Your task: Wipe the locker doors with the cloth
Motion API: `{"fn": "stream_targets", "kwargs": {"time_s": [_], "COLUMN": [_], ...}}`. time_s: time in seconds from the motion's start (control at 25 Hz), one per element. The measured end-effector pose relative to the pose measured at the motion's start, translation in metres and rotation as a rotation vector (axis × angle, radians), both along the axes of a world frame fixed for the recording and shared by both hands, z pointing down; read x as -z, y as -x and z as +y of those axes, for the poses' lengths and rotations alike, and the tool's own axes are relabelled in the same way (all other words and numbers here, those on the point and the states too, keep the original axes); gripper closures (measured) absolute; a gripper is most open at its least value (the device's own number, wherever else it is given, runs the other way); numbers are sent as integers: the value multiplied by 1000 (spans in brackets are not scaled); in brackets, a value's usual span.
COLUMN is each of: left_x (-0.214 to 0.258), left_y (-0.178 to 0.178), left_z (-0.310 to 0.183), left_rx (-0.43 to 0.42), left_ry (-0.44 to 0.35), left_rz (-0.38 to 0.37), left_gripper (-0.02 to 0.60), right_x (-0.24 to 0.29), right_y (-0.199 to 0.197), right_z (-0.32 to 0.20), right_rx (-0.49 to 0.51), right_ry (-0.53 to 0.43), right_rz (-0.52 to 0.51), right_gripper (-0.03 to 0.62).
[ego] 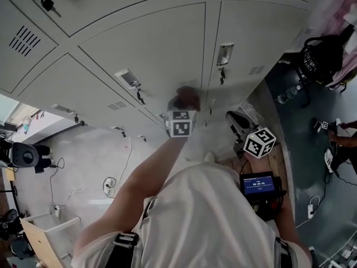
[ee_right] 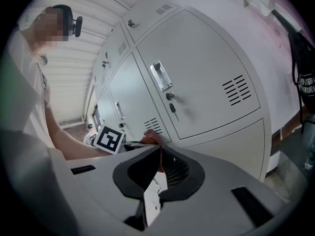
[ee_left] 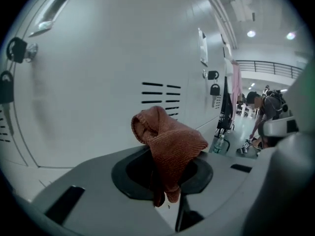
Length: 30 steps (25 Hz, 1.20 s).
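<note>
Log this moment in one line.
left gripper: shut on cloth | right gripper: shut, empty | cloth at locker door, contact unclear

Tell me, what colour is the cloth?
The cloth is reddish brown. It shows best in the left gripper view.

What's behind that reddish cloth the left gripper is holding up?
A pale locker door with vent slits stands behind the cloth. The patch of door directly behind the cloth is covered.
</note>
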<state>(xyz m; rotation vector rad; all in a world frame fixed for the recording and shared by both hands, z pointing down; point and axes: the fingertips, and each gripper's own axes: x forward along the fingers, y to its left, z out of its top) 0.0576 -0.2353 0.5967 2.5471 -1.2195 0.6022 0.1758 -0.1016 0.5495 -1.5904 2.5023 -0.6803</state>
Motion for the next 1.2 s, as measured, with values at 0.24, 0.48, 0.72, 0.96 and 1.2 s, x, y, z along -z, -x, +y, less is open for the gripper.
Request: {"fn": "stream_targets", "kwargs": {"time_s": [0.24, 0.48, 0.72, 0.96, 1.2], "left_x": [13, 76, 48, 28, 64], "left_y": [-51, -53, 54, 160, 220], "left_z": [7, 8, -5, -17, -19], "left_rx": [-71, -93, 81, 202, 278], "left_ry": [23, -46, -32, -95, -205], "left_rz": [15, 159, 109, -29, -122], "left_gripper": [506, 506, 506, 506, 506], "right_x": [-7, -9, -2, -10, -7], "right_y": [-8, -3, 32, 67, 83], "right_z": [-4, -17, -41, -47, -52], "right_rx": [30, 61, 147, 217, 246], "right_ry": [12, 13, -3, 21, 19], "right_rz": [-24, -52, -46, -24, -7], "right_gripper": [574, 574, 574, 574, 574]}}
